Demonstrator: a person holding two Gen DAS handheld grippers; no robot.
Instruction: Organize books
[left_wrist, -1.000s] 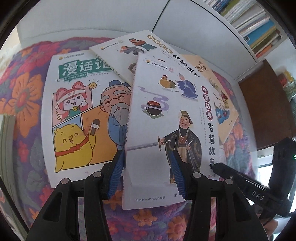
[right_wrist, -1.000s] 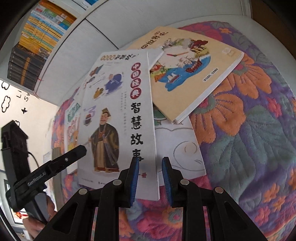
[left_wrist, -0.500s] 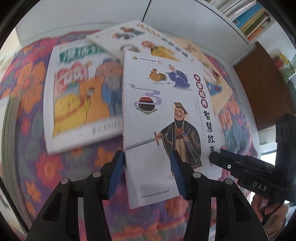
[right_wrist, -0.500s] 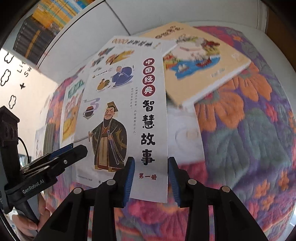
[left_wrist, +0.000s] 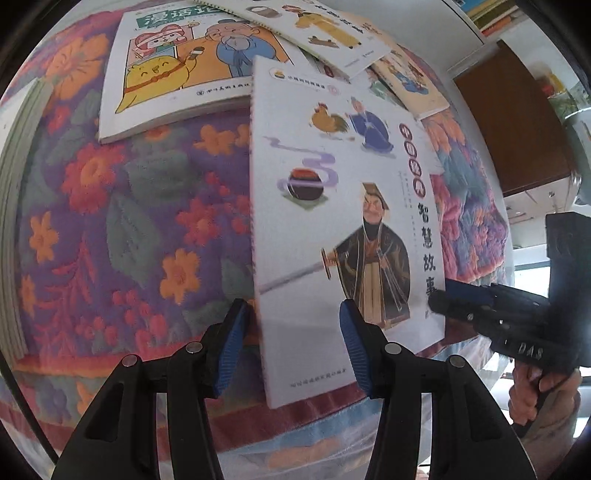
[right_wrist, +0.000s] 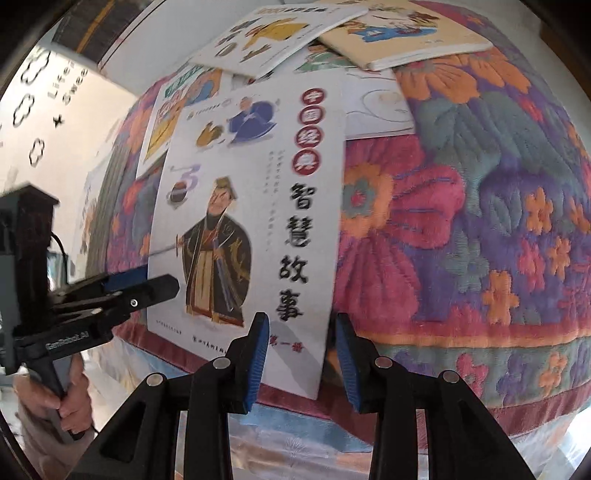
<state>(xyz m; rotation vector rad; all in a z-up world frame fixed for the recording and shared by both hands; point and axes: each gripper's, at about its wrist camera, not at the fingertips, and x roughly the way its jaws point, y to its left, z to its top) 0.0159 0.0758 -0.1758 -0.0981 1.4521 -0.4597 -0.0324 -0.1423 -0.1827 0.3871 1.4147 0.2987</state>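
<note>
1. White book (left_wrist: 343, 206) with the swordsman cover is held off the floral cloth (left_wrist: 129, 206), near its front edge, at 6 o'clock from the other books.
2. Left gripper (left_wrist: 291, 343): jaws part open, straddling the book's near left corner; whether the pads press on it, cannot tell.
3. Right gripper (right_wrist: 301, 350): jaws part open around the book's near right edge; grip not clear either.
4. Left to do: comic book (left_wrist: 177, 62), yellow-robe book (left_wrist: 325, 33) and tan book (right_wrist: 406, 33) lie overlapped and skewed at 12 o'clock, unsorted.
5. Judgement: early stage. One book picked out, no neat stack visible yet.
</note>
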